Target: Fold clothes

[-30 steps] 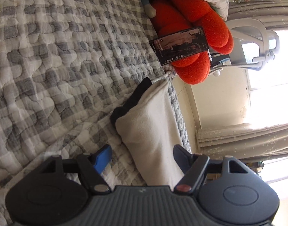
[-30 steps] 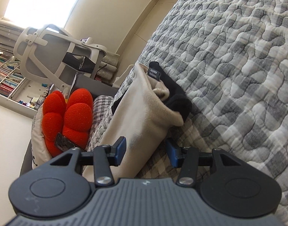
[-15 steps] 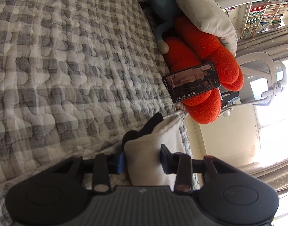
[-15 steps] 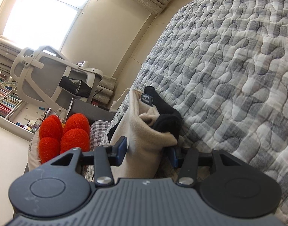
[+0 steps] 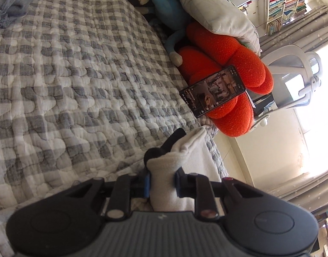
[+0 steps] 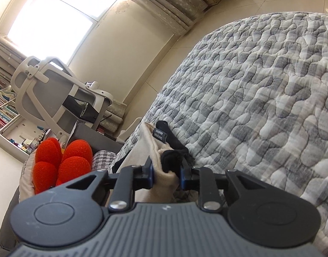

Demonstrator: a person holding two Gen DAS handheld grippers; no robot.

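Garment: one cream fleece garment (image 5: 164, 171) with a black lining or collar (image 5: 157, 150), bunched into soft folds; a small black label with pale lettering (image 6: 159, 134) sits at the edge of the black part in the right wrist view.
Garment place: on the checked quilt (image 5: 78, 85), at the edge of the bed nearest the floor and the window wall, at the near end of the quilt just in front of both grippers.
Left gripper: the left gripper (image 5: 161, 183) has its blue pads closing on a bunched fold of the cream fleece, which fills the gap between them and is pressed on both sides.
Right gripper: the right gripper (image 6: 166, 175) is closing too, pinching a fold where cream fleece and black fabric meet; the cloth touches both pads.
Quilt: one, grey and white check, puckered quilting, covering the bed.
Red cushion: one knotted orange-red cushion (image 5: 228, 64), beyond the garment in the left wrist view, with several rounded lobes.
Phone: one, a phone (image 5: 213, 90) with its screen lit, leaning against the red cushion.
Pillow: one pale pillow (image 5: 217, 15) lying on top of the red cushion.
Soft toy: one blue and white soft toy (image 5: 164, 6) at the far side, beside the pillow.
Chair: one white mesh-backed office chair (image 6: 56, 94) near the window.
Bookshelves: bookshelves (image 5: 286, 2) filled with books, far right in the left wrist view.
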